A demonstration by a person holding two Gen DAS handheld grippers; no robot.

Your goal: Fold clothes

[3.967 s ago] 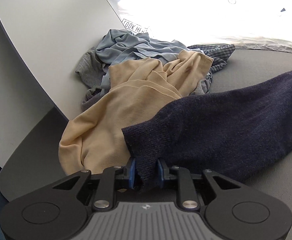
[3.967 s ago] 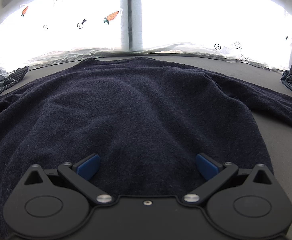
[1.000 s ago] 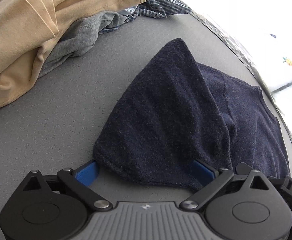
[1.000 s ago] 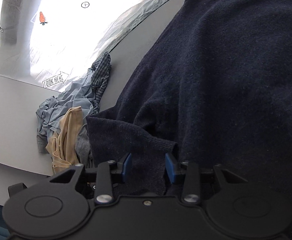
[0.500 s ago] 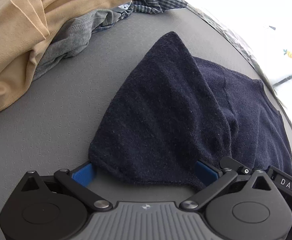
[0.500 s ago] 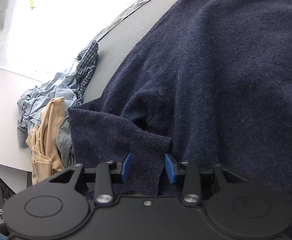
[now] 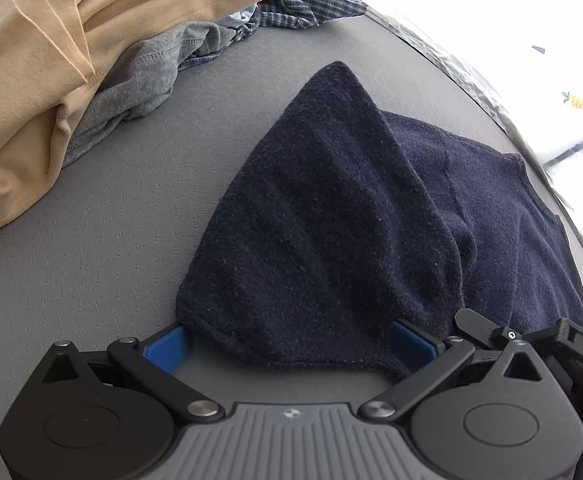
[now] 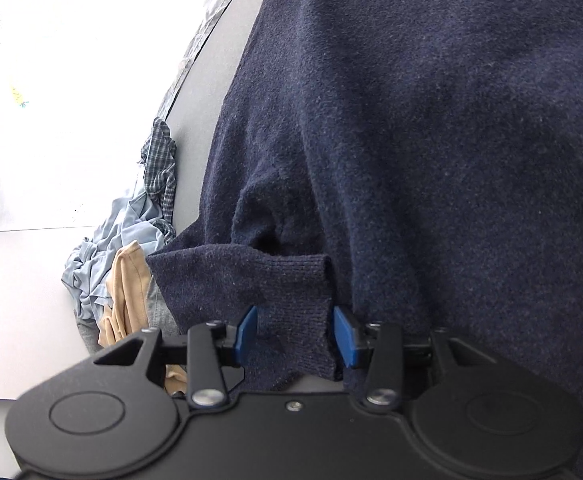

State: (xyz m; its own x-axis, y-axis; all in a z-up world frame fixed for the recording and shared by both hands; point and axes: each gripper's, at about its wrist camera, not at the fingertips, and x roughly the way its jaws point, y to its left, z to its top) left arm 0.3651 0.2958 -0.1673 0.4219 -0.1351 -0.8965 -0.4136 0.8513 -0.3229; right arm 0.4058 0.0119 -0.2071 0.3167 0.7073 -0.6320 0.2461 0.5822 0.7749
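A navy knit sweater point(image 7: 331, 220) lies on the grey table point(image 7: 111, 220), its sleeve folded back over the body into a pointed flap. My left gripper point(image 7: 289, 340) is open wide just above the flap's near edge, with the fingers on either side and not pressing. In the right wrist view the sweater point(image 8: 431, 140) fills the right half. Its ribbed cuff point(image 8: 287, 292) lies flat between the blue pads of my right gripper point(image 8: 295, 332). Those jaws are opening and do not pinch the cuff. The right gripper's black body point(image 7: 531, 344) also shows at the lower right of the left wrist view.
A heap of unfolded clothes sits at the table's far left: a beige garment point(image 7: 31, 60), a grey one point(image 7: 143, 76) and a plaid shirt point(image 7: 303, 4). A light blue shirt point(image 8: 103, 256) lies beside a white board point(image 8: 19, 300). A bright window runs behind the table.
The right gripper has rolled and sunk slightly, and its pads stand a little wider around the cuff. Its body has come further into the left wrist view. The left gripper stays open and hardly moves.
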